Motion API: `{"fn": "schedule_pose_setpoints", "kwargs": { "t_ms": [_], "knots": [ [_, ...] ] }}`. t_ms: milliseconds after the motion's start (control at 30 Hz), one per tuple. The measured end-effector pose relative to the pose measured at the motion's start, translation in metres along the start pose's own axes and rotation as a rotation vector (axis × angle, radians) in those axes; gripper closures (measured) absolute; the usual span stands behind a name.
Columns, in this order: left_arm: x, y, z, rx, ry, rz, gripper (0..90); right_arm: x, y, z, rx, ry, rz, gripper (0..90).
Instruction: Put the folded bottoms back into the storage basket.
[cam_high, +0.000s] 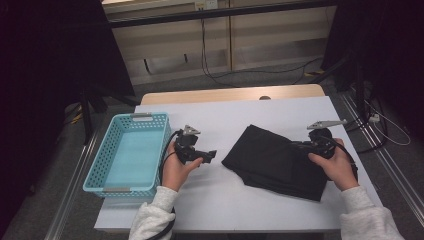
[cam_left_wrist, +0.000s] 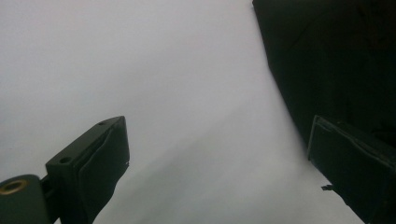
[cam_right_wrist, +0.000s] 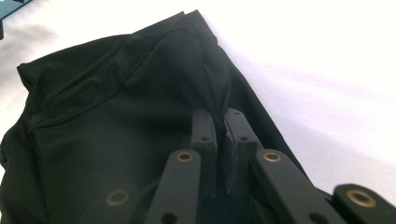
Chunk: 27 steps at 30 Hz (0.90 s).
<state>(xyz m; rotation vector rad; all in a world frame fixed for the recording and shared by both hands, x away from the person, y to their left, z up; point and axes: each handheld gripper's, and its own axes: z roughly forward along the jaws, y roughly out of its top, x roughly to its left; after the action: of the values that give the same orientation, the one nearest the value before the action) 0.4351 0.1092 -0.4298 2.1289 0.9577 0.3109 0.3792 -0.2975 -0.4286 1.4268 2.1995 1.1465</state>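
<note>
White tabletop (cam_high: 280, 112), black folded garment (cam_high: 272, 160) lying right of centre. Right gripper (cam_right_wrist: 219, 122) pinches just a thin ridge, so it'll probably slip when lifted. Left gripper (cam_high: 209, 156) idles near the basket (cam_high: 102, 167), jaws wide apart.

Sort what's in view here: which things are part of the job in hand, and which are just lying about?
In the job:
- black cloth, a fold pinched in the shut right hand-held gripper
- left hand-held gripper, open, beside the cloth
- blue basket, probably

Lying about:
- cables on the floor
</note>
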Motion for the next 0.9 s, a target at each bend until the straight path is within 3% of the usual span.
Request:
{"fn": "schedule_pose_setpoints", "kwargs": {
  "t_ms": [167, 200, 267, 600, 700, 733, 900],
  "knots": [
    [-0.001, -0.001, 0.003, 0.007, -0.005, 0.001, 5.5, -0.001, -0.002, 0.002, 0.010, -0.007, -0.002, 84.3],
    [-0.001, -0.001, 0.003, 0.002, 0.015, 0.003, 5.4, -0.001, -0.002, 0.003, 0.017, -0.005, 0.002, 84.3],
    [0.000, -0.001, 0.003, 0.006, -0.001, 0.004, 5.4, -0.002, -0.003, 0.003, 0.022, -0.007, 0.002, 84.3],
    [0.001, -0.001, 0.002, 0.003, 0.000, 0.007, 5.4, -0.006, -0.005, -0.007, 0.010, -0.013, 0.018, 84.3],
    [0.001, 0.000, 0.002, 0.003, 0.003, 0.007, 5.4, -0.009, -0.008, -0.005, 0.021, -0.015, 0.022, 84.3],
    [-0.001, 0.000, 0.002, -0.006, 0.023, 0.002, 5.4, -0.009, -0.008, -0.005, 0.025, -0.015, 0.026, 84.4],
    [0.000, -0.001, 0.002, 0.004, -0.003, 0.004, 5.4, -0.009, -0.006, -0.011, 0.006, -0.011, 0.021, 84.5]
  ]
}}
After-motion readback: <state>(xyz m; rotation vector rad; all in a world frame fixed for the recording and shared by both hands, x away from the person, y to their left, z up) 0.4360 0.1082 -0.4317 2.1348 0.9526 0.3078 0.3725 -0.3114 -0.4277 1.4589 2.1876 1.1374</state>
